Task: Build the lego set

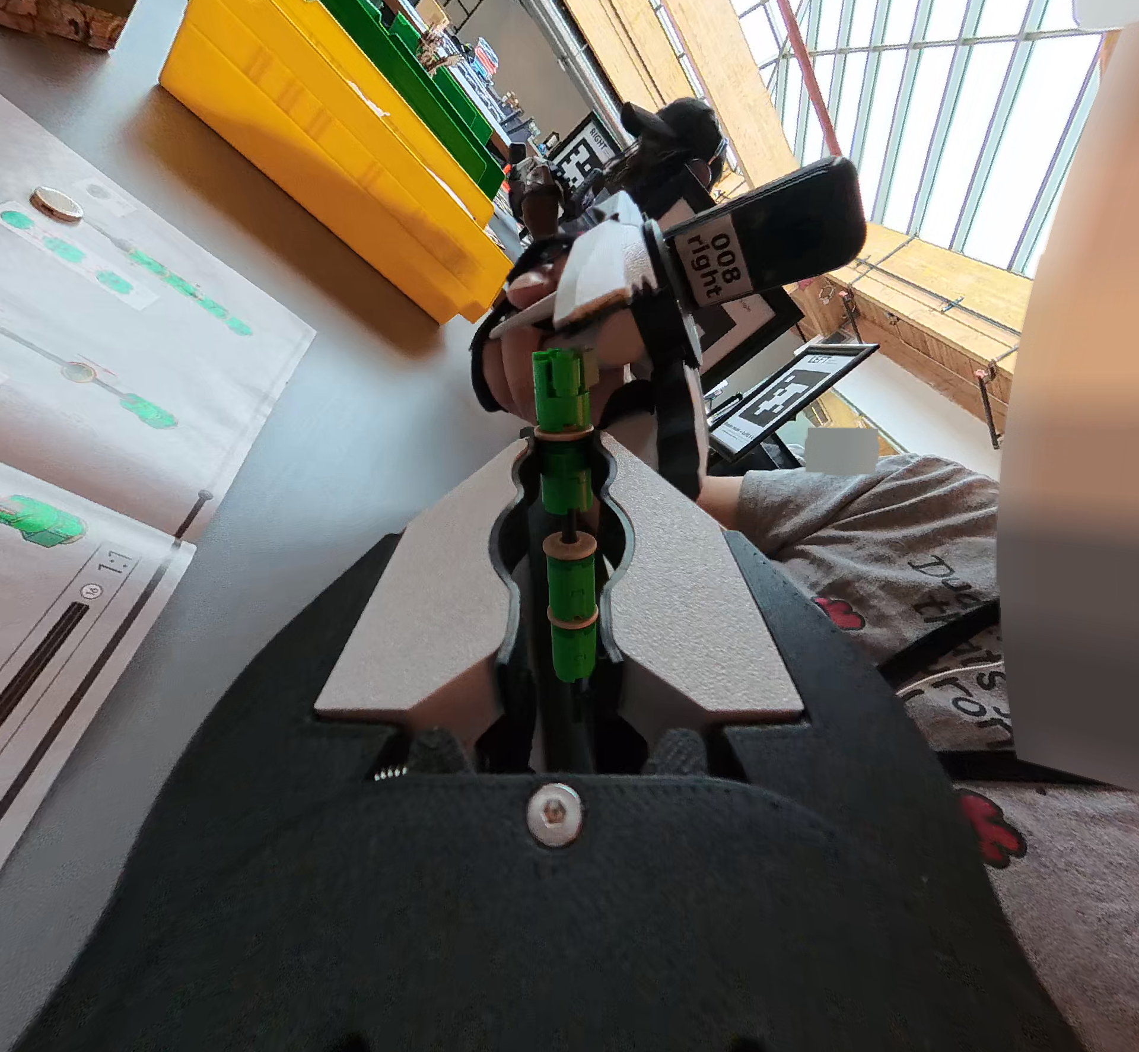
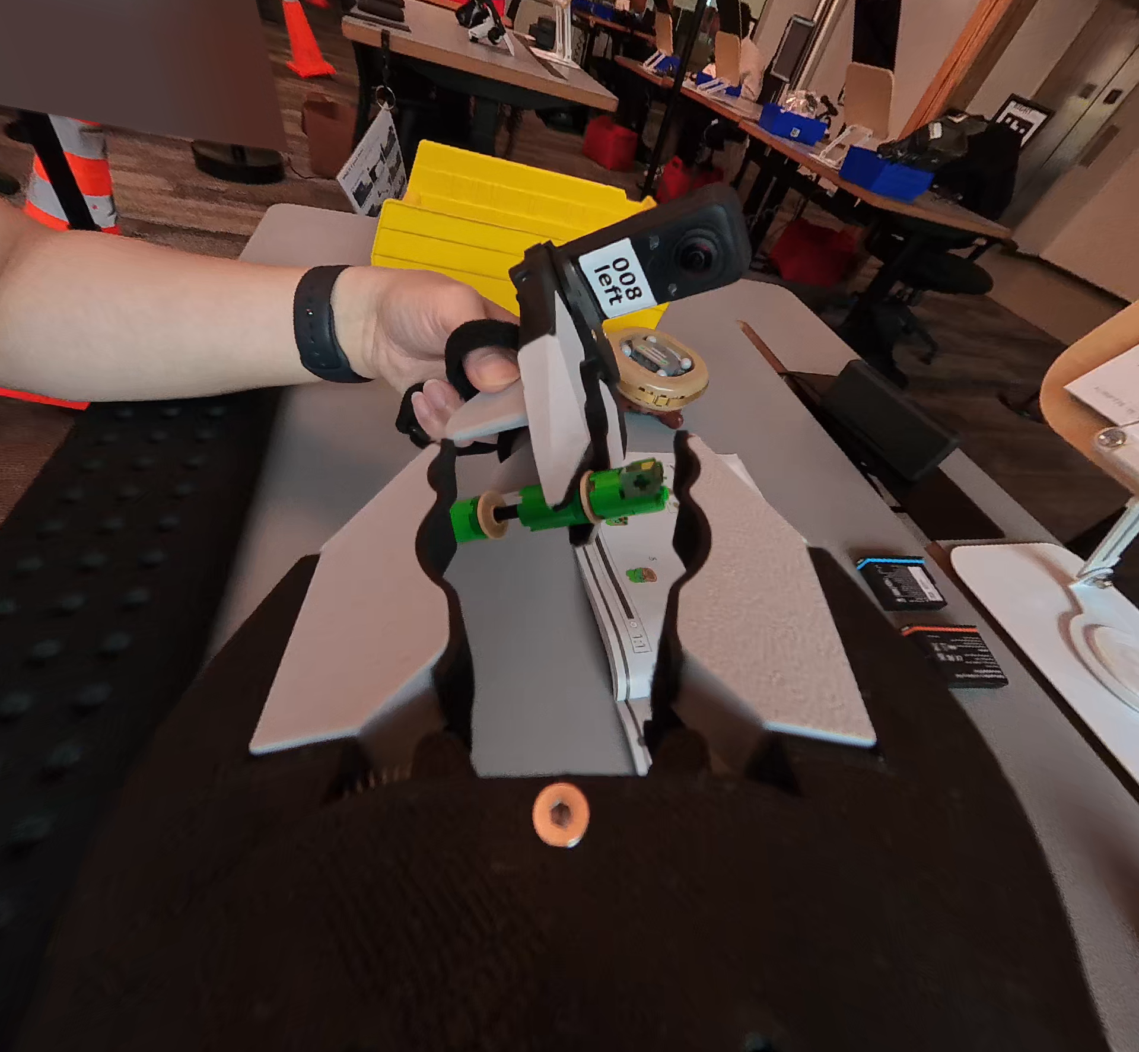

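My left gripper (image 1: 564,443) is shut on a green lego stalk (image 1: 566,529), a black axle strung with green cylinders and tan rings. The stalk's top end sticks out past the fingertips. In the right wrist view the left gripper (image 2: 564,498) holds the stalk (image 2: 524,511) sideways above the table. My right gripper (image 2: 561,461) is open, and the stalk lies across the gap just beyond its fingertips. I cannot tell if they touch. In the left wrist view the right gripper's fingers (image 1: 601,273) sit just behind the stalk's top end.
An instruction booklet (image 1: 92,406) lies open on the grey table (image 1: 345,437), with a tan disc (image 1: 57,204) and a black axle (image 1: 194,514) on it. Yellow bin (image 1: 308,116) and green bin (image 1: 400,54) stand behind. A tan round lego part (image 2: 659,369) and two black batteries (image 2: 900,581) lie nearby. My left and right fingertips are right by each other.
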Demonstrator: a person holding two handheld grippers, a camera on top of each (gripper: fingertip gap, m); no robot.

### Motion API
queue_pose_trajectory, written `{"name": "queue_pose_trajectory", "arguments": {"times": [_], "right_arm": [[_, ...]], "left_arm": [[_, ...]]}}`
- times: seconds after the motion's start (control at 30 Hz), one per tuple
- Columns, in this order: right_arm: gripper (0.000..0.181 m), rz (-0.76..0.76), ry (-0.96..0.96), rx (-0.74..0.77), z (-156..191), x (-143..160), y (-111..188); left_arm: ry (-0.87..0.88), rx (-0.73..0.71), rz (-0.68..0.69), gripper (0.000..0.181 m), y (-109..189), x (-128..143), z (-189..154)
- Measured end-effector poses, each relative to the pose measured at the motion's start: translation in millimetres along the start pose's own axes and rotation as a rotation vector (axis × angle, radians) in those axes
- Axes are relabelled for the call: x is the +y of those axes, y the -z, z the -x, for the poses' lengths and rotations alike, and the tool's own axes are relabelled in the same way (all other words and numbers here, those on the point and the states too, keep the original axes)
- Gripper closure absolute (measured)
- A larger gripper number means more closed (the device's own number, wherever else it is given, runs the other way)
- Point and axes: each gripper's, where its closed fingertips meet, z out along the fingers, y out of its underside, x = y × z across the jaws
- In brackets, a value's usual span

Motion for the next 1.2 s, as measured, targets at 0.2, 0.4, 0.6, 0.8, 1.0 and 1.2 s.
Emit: {"name": "queue_pose_trajectory", "arguments": {"times": [0.2,0.4,0.6,0.8,1.0,1.2], "right_arm": [[0.109,-0.02,-0.031,-0.004,3.8,8.6,-2.9],[0.102,0.011,-0.018,0.033,4.3,25.7,-11.1],[0.096,0.031,-0.068,0.045,5.5,42.1,-17.6],[0.094,0.043,-0.055,0.102,4.0,52.7,-21.6],[0.094,0.012,-0.079,0.102,4.7,54.5,-19.4],[0.102,-0.023,-0.149,0.09,2.8,58.8,-12.6]], "left_arm": [[0.02,-0.012,0.008,0.169,2.1,1.9,3.3],[0.145,-0.01,0.007,0.169,5.8,6.8,15.0],[0.244,-0.018,0.013,0.169,8.0,13.6,29.1],[0.286,-0.027,0.017,0.169,8.8,16.9,36.6],[0.292,-0.036,0.021,0.169,10.3,18.2,40.1],[0.283,-0.041,0.044,0.17,11.1,21.2,41.5]]}}
